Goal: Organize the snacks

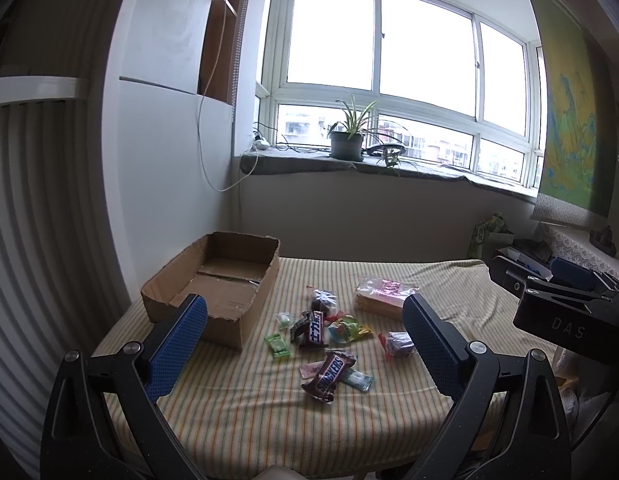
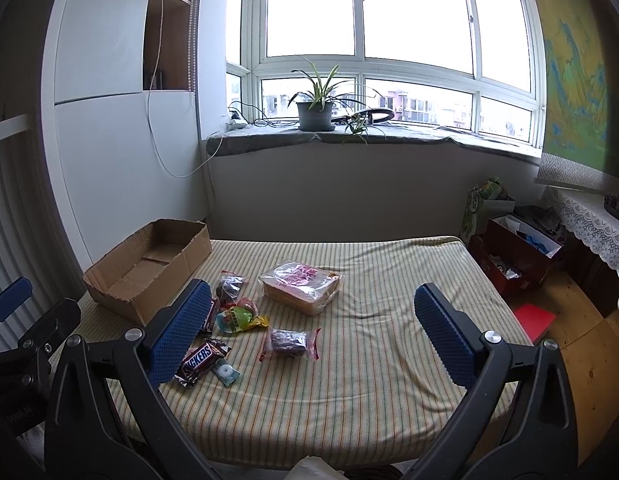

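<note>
The desk (image 2: pixel 349 380) under its yellow striped cloth takes up most of what is in front of me, and at its far left corner sits the open cardboard box (image 1: pixel 213 280), with nothing in it that I can see, which I take to be where the snacks are meant to go. So this looks like the very start of the job: nothing is packed yet and neither hand carries anything. The biggest item is the clear bag of sliced bread (image 2: pixel 301 286), lying apart from the rest toward the middle of the desk. Just right of the box is the loose heap of small things: a Snickers bar (image 1: pixel 328 374) nearest the front edge, with a second Snickers (image 1: pixel 314 329) behind it, a wrapped dark cake (image 2: pixel 290 342) off to the right of the heap, a yellow-green candy packet (image 2: pixel 237 318), a small clear bag with something dark inside (image 1: pixel 324 300), a little green wrapped sweet (image 1: pixel 278 345) and a pale mint packet (image 2: pixel 226 374) touching the near Snickers. The left tongs (image 1: pixel 305 340) hang above the heap with the blue pads spread wide; the right tongs (image 2: pixel 313 328) are likewise wide apart over the bare cloth further right. I would guess the next move is to lower one pair over a single item, the near Snickers being the easiest, close squarely across its width, and carry it left into the box without dragging its neighbours.
</note>
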Demonstrator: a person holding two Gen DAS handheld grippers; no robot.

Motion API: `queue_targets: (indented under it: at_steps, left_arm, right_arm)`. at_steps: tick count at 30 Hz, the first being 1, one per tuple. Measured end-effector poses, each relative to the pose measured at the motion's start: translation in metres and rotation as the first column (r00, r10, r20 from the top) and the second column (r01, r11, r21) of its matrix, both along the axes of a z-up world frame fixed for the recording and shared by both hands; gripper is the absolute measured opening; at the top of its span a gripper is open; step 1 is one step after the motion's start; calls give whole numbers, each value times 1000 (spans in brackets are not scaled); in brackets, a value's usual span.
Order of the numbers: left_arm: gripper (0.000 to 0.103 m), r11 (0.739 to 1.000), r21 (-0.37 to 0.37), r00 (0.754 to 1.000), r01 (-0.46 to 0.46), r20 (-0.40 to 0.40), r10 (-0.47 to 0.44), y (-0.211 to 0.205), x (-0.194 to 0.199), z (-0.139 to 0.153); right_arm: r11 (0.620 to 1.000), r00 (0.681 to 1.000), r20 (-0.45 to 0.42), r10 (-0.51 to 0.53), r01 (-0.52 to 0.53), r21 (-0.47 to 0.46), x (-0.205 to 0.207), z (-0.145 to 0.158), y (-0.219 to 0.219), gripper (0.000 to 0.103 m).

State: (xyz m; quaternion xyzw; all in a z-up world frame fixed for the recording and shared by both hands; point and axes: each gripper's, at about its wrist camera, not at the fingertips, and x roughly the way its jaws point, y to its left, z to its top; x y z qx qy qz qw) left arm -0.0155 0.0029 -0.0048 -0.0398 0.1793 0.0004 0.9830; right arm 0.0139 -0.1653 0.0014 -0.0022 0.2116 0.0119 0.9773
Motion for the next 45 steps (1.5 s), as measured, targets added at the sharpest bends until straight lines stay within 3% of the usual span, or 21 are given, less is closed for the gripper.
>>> queue_targets:
  at_steps: [34,45]
  left_arm:
    - [98,1000,-8,1000,18,-8,-18,-1,3,-3]
    - [98,1000,-18,999,17,-41,-18,9,9,-9]
  right_arm:
    - [1000,1000,-4,0,0,-3,2,-2,0,103]
    - [1000,999,-31,18,-18,-2,11,-17,-5,103]
